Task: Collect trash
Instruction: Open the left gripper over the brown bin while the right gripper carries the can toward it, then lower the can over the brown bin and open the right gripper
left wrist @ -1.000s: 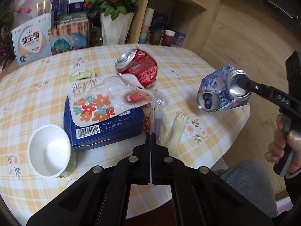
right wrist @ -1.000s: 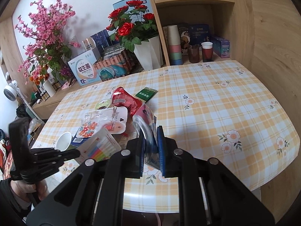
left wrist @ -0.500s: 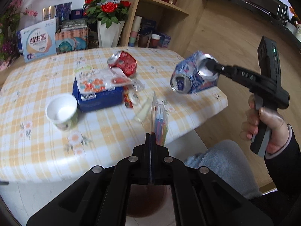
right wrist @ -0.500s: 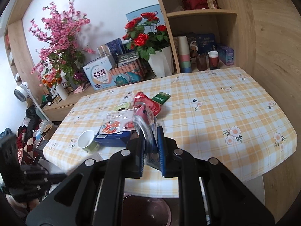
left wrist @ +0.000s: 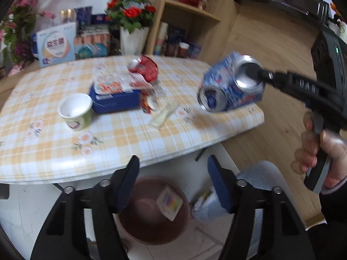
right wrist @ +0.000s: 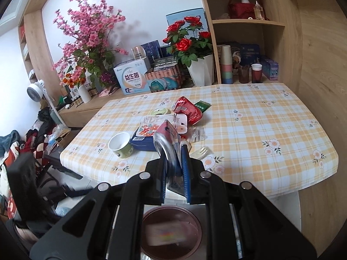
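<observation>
Progress partial: packet (left wrist: 169, 202) lying in bin (left wrist: 130, 234) below just-opened, empty left gripper (left wrist: 171, 186); crushed can (right wrist: 168, 139) clamped in right gripper (right wrist: 173, 169) over bin; cup (left wrist: 74, 111), red can (left wrist: 145, 67), box (left wrist: 115, 98) remaining on table (left wrist: 130, 143).

Red roses (right wrist: 188, 43) in white vase, pink blossoms (right wrist: 91, 32), wooden shelf (right wrist: 247, 22).

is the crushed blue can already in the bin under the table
No, the crushed blue can is clamped in the right hand-held gripper above the table edge; the brown bin holds only a colourful packet.
</observation>
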Action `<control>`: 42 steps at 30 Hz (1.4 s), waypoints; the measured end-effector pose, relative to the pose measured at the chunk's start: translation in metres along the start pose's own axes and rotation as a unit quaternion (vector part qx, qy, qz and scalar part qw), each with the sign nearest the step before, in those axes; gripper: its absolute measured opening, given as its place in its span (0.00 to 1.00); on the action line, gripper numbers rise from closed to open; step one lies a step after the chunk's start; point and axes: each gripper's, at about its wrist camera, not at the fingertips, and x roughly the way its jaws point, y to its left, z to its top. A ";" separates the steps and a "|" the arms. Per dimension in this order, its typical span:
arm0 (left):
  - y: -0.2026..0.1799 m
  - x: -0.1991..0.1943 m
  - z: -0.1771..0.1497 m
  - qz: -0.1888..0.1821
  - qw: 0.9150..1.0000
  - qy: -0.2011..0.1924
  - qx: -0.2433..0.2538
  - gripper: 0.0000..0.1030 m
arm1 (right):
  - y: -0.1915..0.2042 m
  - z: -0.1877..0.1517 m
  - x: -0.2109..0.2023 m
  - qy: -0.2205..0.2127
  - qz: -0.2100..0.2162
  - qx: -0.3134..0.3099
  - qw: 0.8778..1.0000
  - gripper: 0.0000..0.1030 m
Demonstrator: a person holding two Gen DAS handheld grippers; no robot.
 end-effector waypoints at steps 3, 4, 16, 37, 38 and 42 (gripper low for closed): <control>0.011 -0.025 0.007 0.043 0.998 -0.045 -0.017 0.89 | 0.003 -0.003 0.000 0.006 0.007 -0.003 1.000 0.16; 0.014 -0.030 0.009 0.055 0.997 -0.056 -0.021 0.92 | 0.006 -0.005 0.001 0.010 0.010 -0.007 1.000 0.16; 0.069 -0.074 0.012 0.205 0.967 -0.125 -0.081 0.94 | 0.034 -0.054 0.050 0.118 0.040 -0.031 0.992 0.16; 0.090 -0.075 -0.006 0.225 0.960 -0.117 -0.117 0.94 | 0.042 -0.067 0.071 0.141 0.028 -0.048 0.988 0.55; 0.090 -0.076 -0.006 0.225 0.960 -0.118 -0.118 0.94 | 0.039 -0.064 0.069 0.134 0.017 -0.045 0.990 0.66; 0.090 -0.074 -0.007 0.226 0.960 -0.116 -0.118 0.94 | 0.025 -0.055 0.063 0.105 -0.029 -0.043 0.993 0.90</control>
